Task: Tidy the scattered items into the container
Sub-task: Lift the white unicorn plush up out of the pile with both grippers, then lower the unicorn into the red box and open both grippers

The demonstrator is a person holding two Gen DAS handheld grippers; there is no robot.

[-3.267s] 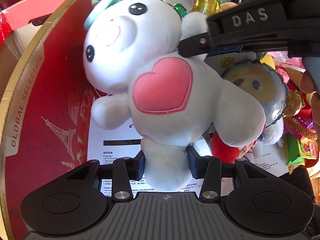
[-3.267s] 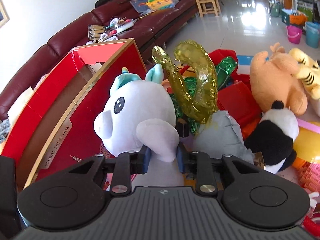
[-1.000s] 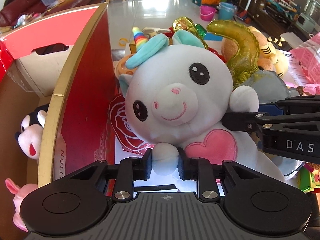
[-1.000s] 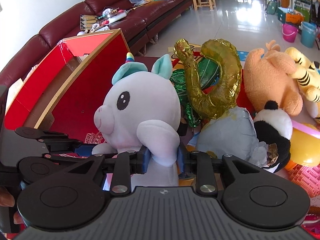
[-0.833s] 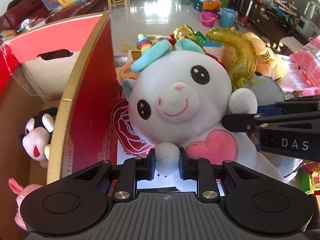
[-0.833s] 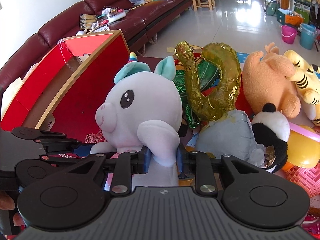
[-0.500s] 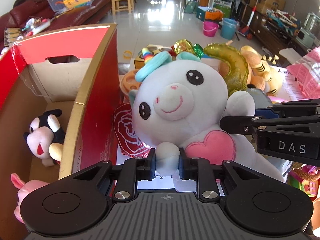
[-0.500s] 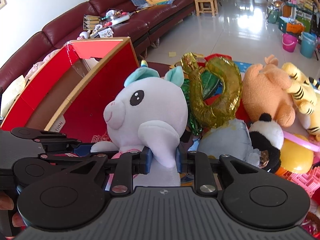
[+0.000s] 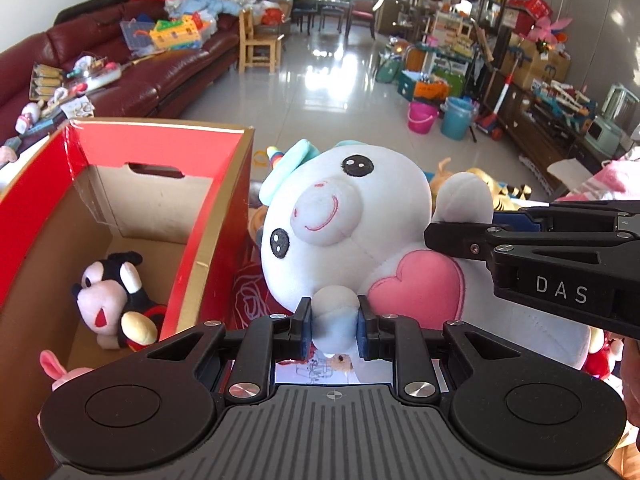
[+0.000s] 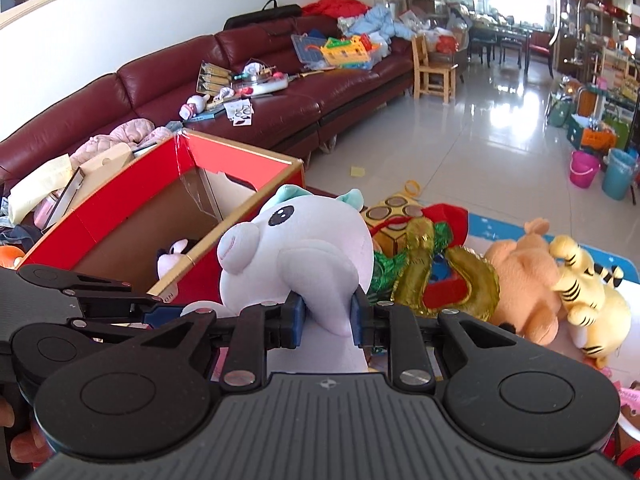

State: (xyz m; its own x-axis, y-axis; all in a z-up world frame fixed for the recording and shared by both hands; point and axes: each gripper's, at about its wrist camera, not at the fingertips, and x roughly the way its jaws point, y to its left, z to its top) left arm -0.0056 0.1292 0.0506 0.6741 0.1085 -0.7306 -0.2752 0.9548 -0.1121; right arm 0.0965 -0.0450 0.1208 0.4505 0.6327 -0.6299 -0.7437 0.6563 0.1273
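A white plush unicorn [image 9: 352, 220] with a pink heart on its chest hangs in the air between both grippers. My left gripper [image 9: 334, 330] is shut on one of its paws. The right gripper [image 10: 326, 314] is shut on its other arm, and shows in the left wrist view as a black bar [image 9: 552, 260] at the right. The unicorn [image 10: 296, 256] is at about the height of the rim of a red cardboard box [image 9: 216, 216], just right of it. Inside the box lie a black-and-white plush [image 9: 112, 292] and a pink plush [image 9: 60, 372].
On the floor to the right lie a gold foil balloon [image 10: 452, 280], an orange plush [image 10: 524, 280] and a tiger plush [image 10: 588, 292]. A dark red sofa [image 10: 280, 100] covered with clutter runs behind the box [image 10: 168, 216]. Pink and blue buckets [image 10: 600, 172] stand farther off on the tiled floor.
Both grippers have risen with the unicorn held between them, so it now hangs higher against the box wall. More of the box's inside and the room beyond has come into sight.
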